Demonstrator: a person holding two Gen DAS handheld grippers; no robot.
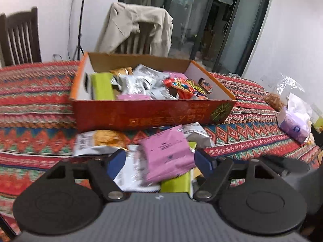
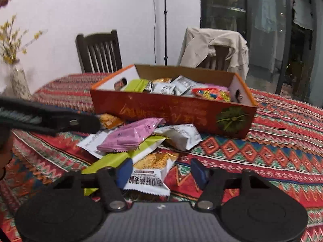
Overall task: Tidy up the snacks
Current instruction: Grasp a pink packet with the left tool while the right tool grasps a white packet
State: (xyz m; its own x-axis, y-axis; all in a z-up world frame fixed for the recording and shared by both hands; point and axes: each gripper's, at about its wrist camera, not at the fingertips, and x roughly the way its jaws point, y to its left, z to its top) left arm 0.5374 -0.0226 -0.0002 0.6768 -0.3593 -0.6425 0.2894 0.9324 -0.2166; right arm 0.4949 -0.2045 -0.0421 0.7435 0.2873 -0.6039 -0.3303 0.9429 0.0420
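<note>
A shallow red cardboard box (image 1: 149,113) with orange rims and white inner end walls stands open on the striped red patterned tablecloth (image 1: 36,92), its long side facing both cameras. Inside lie a lime-green packet (image 1: 102,86) against the left end, several silver foil sachets (image 1: 139,80), a pink packet (image 1: 133,96) at the front wall and a red-and-yellow wrapper (image 1: 185,86) toward the right end.

In front of the box a loose heap of snacks rests on the cloth. The pink flat snack packet (image 1: 167,153) lies on top of it, its long axis running away from the left camera toward the box. The left gripper (image 1: 159,161) stands parted, blue pads either side of this packet; whether they touch it cannot be told.

The right gripper (image 2: 160,172) is likewise parted, with a white-and-gold oat snack packet (image 2: 151,171) beside its left pad, the packet's length pointing toward the box
</note>
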